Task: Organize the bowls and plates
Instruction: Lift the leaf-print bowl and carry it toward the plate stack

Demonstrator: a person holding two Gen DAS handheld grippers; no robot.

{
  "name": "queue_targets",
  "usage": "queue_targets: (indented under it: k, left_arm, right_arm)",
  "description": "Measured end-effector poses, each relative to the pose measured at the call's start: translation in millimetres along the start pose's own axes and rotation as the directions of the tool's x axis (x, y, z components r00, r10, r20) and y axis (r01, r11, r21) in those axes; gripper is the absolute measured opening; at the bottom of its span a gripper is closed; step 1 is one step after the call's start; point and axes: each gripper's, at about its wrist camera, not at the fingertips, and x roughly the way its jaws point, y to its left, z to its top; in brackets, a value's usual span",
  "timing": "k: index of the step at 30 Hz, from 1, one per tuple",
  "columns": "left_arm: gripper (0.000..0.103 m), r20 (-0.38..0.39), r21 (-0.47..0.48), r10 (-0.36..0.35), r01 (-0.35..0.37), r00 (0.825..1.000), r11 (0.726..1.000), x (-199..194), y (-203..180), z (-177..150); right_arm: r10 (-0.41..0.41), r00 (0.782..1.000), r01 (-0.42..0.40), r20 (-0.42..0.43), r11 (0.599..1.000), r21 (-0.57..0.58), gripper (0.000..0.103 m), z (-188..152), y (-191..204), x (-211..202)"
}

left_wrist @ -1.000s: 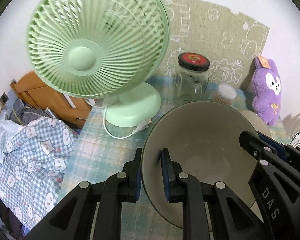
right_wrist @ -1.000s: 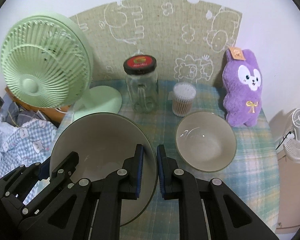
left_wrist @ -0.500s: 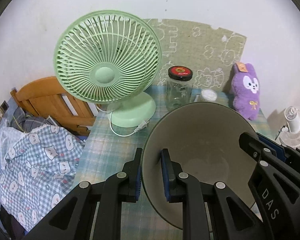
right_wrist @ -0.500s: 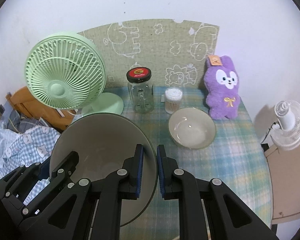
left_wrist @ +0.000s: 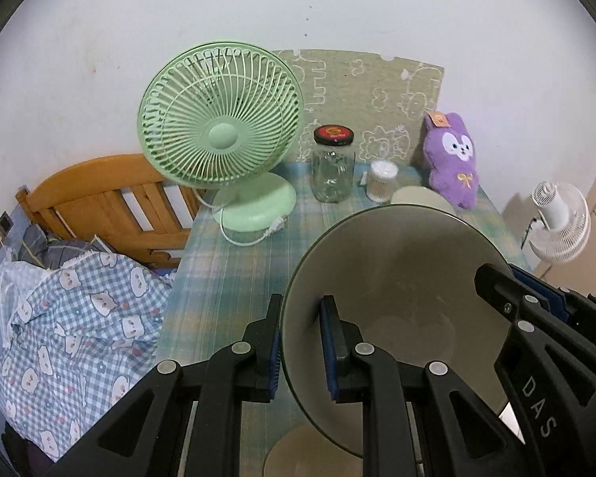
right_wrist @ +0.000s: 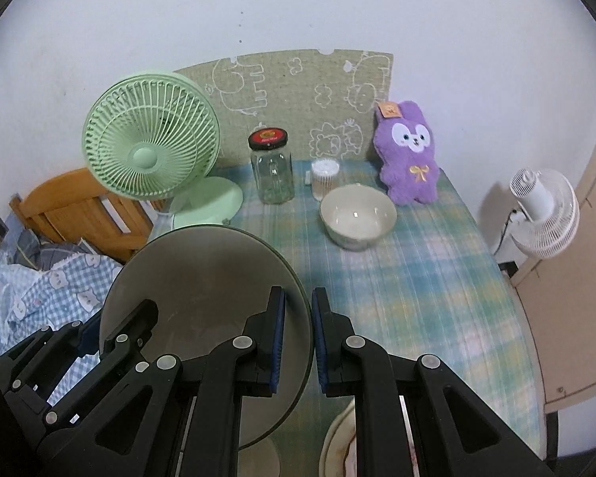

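Both grippers, left (left_wrist: pixel 300 342) and right (right_wrist: pixel 298 344), clench opposite rims of the big bowl (right_wrist: pixel 202 302), held above the table (right_wrist: pixel 417 298). Keep it level, then lower squarely onto the small bowl (right_wrist: pixel 357 214) at one o'clock.

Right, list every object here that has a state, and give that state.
large bowl: lifted, tilted, rim gripped on both sides
left gripper: shut on large bowl's rim
right gripper: shut on large bowl's opposite rim
small bowl: upright on table, empty
glass jar: lid on, empty
green fan: upright; running or not, cannot tell
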Motion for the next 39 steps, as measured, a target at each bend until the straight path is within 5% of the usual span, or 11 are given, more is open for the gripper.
queue_targets:
  k: [17, 39]
  left_arm:
    - [0.015, -0.067, 0.016, -0.032, 0.033, 0.997, 0.999, -5.5, 15.9, -69.3]
    - [0.015, -0.186, 0.021, -0.055, 0.060, 0.981, 0.998, 29.6, 28.5, -116.2]
  right_arm:
    - [-0.027, 0.998, 0.029, -0.060, 0.999, 0.028, 0.017, -81.0, 15.9, -11.4]
    - [-0.049, 0.984, 0.056, -0.170, 0.998, 0.038, 0.017, -129.8, 28.1, 25.8]
